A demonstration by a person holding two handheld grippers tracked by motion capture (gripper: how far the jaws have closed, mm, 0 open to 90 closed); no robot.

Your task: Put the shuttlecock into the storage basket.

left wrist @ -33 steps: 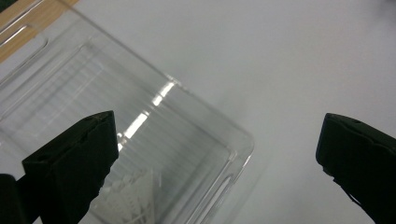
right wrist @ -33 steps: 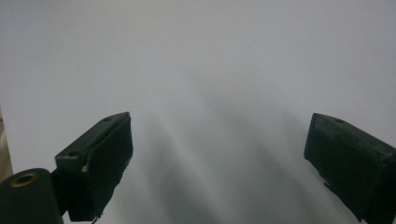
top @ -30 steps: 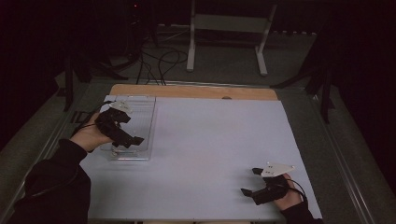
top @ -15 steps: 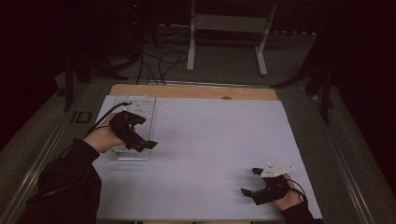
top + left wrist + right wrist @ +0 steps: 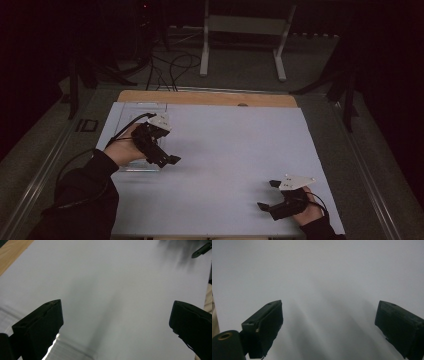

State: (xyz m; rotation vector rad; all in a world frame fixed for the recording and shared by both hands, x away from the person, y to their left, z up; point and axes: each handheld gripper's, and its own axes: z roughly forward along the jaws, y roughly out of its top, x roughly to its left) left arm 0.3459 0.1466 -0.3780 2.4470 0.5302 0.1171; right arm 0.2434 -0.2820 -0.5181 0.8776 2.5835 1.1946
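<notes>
Clear tray under left tool — contents indiscernible.

The high view looks forward and down over the whole worktop, while both gripper views skim that same white surface closely.

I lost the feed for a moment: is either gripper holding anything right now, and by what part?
Nothing is held. The left gripper is open above the near edge of the clear tray; the right gripper is open over the bare white sheet.
</notes>
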